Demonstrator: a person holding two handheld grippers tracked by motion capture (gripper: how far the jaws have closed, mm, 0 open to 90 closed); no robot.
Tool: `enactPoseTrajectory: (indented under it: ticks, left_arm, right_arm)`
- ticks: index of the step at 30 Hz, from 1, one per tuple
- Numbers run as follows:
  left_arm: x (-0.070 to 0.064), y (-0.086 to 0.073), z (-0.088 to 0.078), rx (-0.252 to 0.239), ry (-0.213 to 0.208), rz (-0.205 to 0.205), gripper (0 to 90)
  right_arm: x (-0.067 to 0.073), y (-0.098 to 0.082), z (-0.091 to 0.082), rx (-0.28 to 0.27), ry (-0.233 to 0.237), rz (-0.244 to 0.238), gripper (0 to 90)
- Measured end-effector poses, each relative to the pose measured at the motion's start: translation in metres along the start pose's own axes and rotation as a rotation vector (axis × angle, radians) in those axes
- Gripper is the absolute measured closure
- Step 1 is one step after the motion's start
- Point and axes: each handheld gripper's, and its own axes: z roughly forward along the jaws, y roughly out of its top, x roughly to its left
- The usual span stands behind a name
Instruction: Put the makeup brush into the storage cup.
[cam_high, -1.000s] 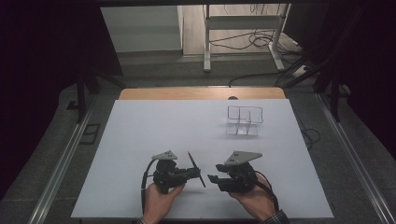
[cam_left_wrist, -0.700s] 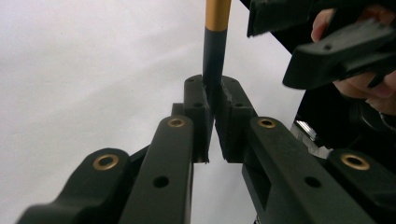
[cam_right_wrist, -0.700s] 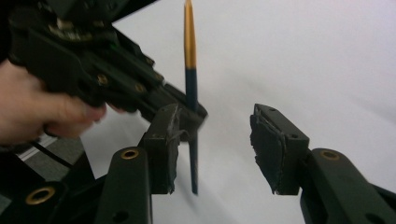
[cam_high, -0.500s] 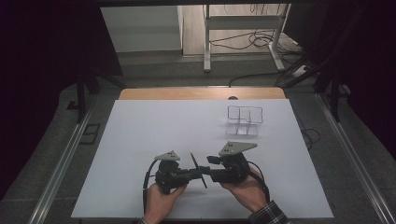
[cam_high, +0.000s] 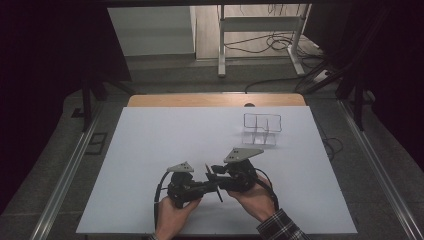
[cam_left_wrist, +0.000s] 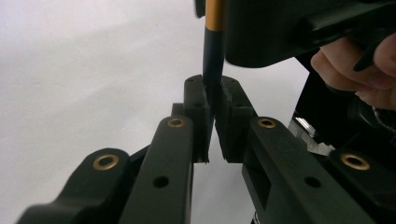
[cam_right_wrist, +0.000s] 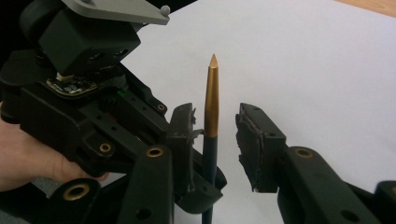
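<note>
A dark pen (cam_left_wrist: 213, 51) with a gold pointed end (cam_right_wrist: 212, 107) stands clamped in my left gripper (cam_left_wrist: 215, 100), whose jaws are shut on its barrel. In the high view both grippers meet near the table's front edge, the left gripper (cam_high: 210, 186) touching noses with the right gripper (cam_high: 216, 176), and the pen (cam_high: 212, 179) slants between them. My right gripper (cam_right_wrist: 217, 126) has its jaws on either side of the pen. They have just been closing. One pad sits close to the barrel and the other pad (cam_right_wrist: 254, 140) still stands clear of it.
A clear plastic organizer (cam_high: 262, 129) with compartments stands at the back right of the white table top (cam_high: 150, 150). A wooden strip (cam_high: 215, 100) runs along the far edge. Hands hold both grippers from the front edge.
The right gripper has moved left to meet the left gripper, and its jaws now straddle the pen. The left gripper and pen have stayed put.
</note>
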Motion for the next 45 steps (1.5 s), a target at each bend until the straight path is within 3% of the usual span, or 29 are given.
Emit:
enactPoseTrajectory:
  ticks: [10,17,27,36,45]
  left_arm:
    - [0.000,0.000,0.000,-0.004,0.000,-0.003,83.8]
    - [0.000,0.000,0.001,-0.010,0.006,0.011,82.5]
    - [-0.003,0.001,-0.003,-0.021,0.055,0.057,59.5]
    - [-0.008,0.000,-0.006,-0.010,0.126,0.128,48.6]
    - [-0.009,-0.002,-0.017,-0.024,0.184,0.165,36.7]
  right_arm:
    - [0.000,0.000,0.007,0.006,0.015,0.000,82.0]
    - [0.000,-0.001,0.007,0.001,0.017,-0.003,83.3]
    - [-0.005,0.002,0.000,-0.013,-0.003,-0.017,83.3]
    - [-0.011,0.005,-0.007,-0.030,-0.013,-0.028,83.3]
    - [-0.017,0.008,-0.013,-0.045,-0.037,-0.028,83.2]
